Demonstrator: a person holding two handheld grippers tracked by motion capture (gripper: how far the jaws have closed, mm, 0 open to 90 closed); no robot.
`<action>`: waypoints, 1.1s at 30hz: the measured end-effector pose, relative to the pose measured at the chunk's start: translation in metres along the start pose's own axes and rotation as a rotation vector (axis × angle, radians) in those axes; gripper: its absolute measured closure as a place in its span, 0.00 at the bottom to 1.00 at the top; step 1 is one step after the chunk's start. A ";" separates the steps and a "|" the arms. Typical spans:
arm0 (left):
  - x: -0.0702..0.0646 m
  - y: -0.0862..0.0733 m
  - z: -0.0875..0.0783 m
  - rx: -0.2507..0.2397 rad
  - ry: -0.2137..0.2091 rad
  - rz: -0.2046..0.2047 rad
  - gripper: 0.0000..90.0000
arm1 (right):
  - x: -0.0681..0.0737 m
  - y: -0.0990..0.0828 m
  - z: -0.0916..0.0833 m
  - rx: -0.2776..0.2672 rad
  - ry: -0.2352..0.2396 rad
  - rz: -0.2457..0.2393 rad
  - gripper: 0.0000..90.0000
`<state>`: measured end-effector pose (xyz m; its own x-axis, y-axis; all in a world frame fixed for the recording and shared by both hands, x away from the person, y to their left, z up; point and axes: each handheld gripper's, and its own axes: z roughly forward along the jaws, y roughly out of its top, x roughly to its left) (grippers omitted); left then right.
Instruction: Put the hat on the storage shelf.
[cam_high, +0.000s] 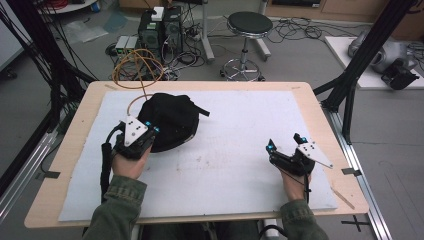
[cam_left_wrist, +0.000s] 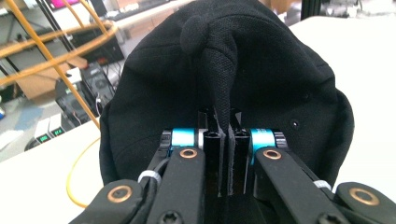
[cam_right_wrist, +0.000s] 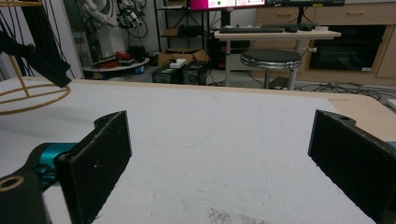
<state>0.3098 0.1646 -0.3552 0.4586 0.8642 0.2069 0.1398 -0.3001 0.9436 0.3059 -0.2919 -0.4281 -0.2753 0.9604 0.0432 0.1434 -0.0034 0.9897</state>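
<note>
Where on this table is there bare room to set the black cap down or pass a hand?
The white mat lies bare between the black cap and the right gripper, and behind that gripper to the far edge. It is crowded at far left: left gripper, cap, orange cable.

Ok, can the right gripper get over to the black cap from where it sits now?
Probably yes. The right gripper rests open on the white mat, and bare mat lies between it and the black cap. The left gripper already pinches the cap's near edge, so approach its right side.
</note>
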 end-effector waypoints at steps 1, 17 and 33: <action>0.000 0.001 -0.003 -0.022 0.004 0.009 0.97 | 0.000 0.000 0.000 0.001 -0.001 -0.001 0.06; 0.004 0.029 -0.031 -0.203 0.110 0.073 0.97 | 0.000 0.000 0.001 -0.005 -0.004 -0.008 0.06; 0.033 0.064 -0.022 -0.290 0.220 0.093 0.97 | 0.003 0.005 -0.001 -0.028 0.011 0.008 0.06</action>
<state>0.3144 0.1824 -0.2828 0.2535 0.9144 0.3156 -0.1621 -0.2814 0.9458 0.3054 -0.2891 -0.4226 -0.2845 0.9573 0.0521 0.1193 -0.0186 0.9927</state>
